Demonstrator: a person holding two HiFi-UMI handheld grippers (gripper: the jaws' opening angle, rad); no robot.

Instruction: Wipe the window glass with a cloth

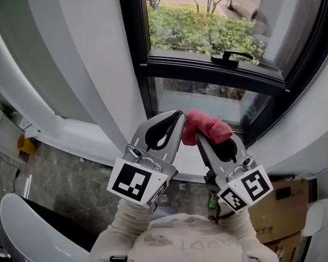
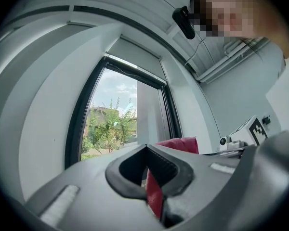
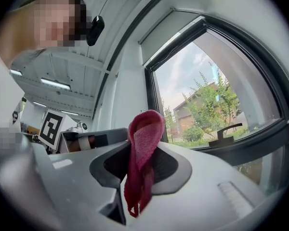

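At the dark-framed window (image 1: 135, 37), a person held a red cloth (image 1: 208, 127) up between two grippers. It was near the window glass (image 1: 197, 100) but not touching it, with the pane farther off behind it. The left gripper (image 1: 179, 121) had its jaws drawn together on a thin edge of the cloth. The right gripper (image 1: 203, 140) had its jaws closed on a thicker fold, which stood up above them and hung down below. By the look of it the wiping had not begun, and this was the stage of gathering and readying the cloth. The next move would likely call for one gripper to keep a firm hold on a bunched pad while the other let go, then for the cloth to be carried forward and pressed flat to the pane. The cloth covered the right gripper's jaw tips in the head view, and the person's hands lay hidden under the marker cubes (image 1: 134, 182). The top of the window was cut off at the picture's edge. Whether the glass carried dirt or streaks could not be made out.
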